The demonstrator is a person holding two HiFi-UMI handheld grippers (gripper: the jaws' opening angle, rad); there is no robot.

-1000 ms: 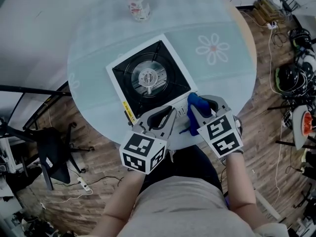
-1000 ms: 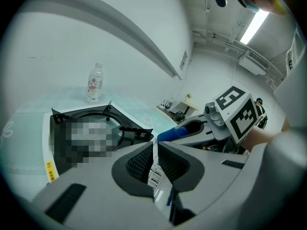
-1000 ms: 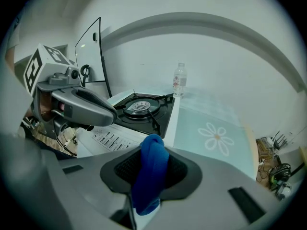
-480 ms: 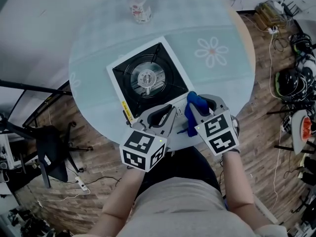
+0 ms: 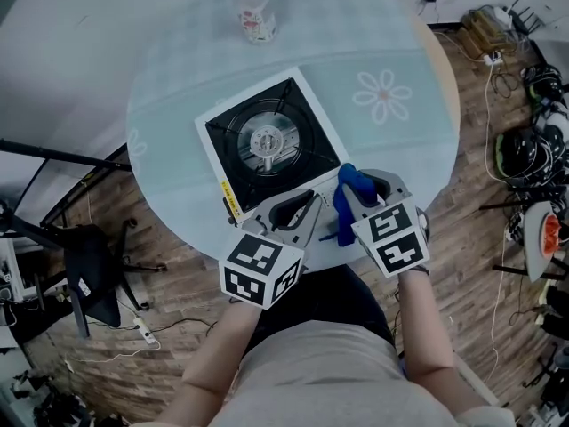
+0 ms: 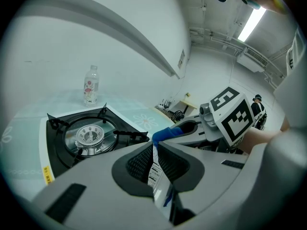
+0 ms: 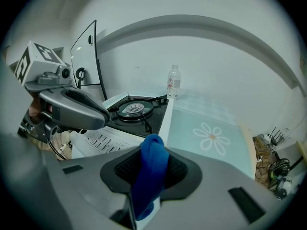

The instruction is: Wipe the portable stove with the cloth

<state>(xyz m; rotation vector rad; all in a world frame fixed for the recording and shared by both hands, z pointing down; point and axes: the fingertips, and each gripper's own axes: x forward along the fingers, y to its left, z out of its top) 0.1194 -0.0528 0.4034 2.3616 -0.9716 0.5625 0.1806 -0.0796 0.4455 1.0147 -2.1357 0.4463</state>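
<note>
Head view: one stove (image 5: 267, 140), one cloth (image 5: 351, 187), one bottle (image 5: 255, 18).

A round table (image 5: 178, 78) with a pale blue-green top fills the middle of the head view, with a clear plastic bottle (image 5: 255, 18) standing upright near its twelve o'clock edge and a white daisy print (image 5: 383, 92) at about two o'clock. On the wooden floor (image 5: 471, 221) around it, a black chair (image 5: 89, 269) sits at eight o'clock and tangled cables (image 5: 533, 114) lie at three o'clock.
</note>
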